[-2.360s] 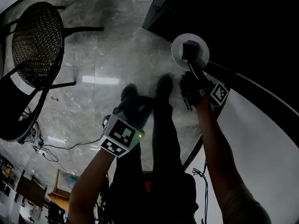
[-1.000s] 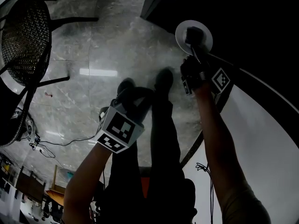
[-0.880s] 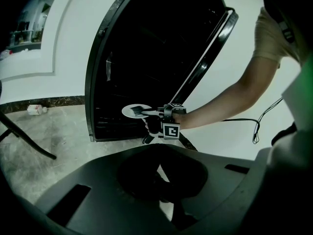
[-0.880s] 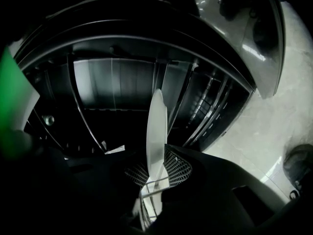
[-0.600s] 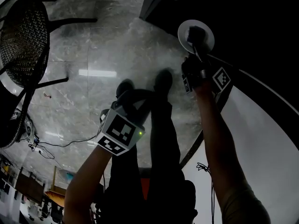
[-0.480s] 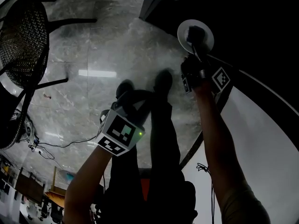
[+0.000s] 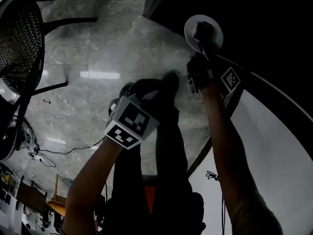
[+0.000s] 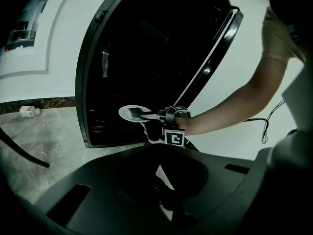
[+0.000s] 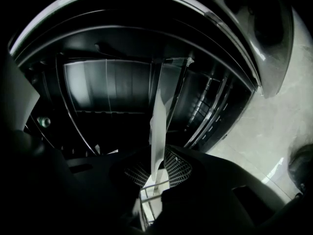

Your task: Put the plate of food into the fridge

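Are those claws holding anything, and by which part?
The right gripper clamps the white plate by its near rim, pinched edge-on between its jaws; the left gripper holds nothing.

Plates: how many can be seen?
1: the plate, gripped by its rim in the right claw, before the open fridge. Others may be hidden in its dark interior.
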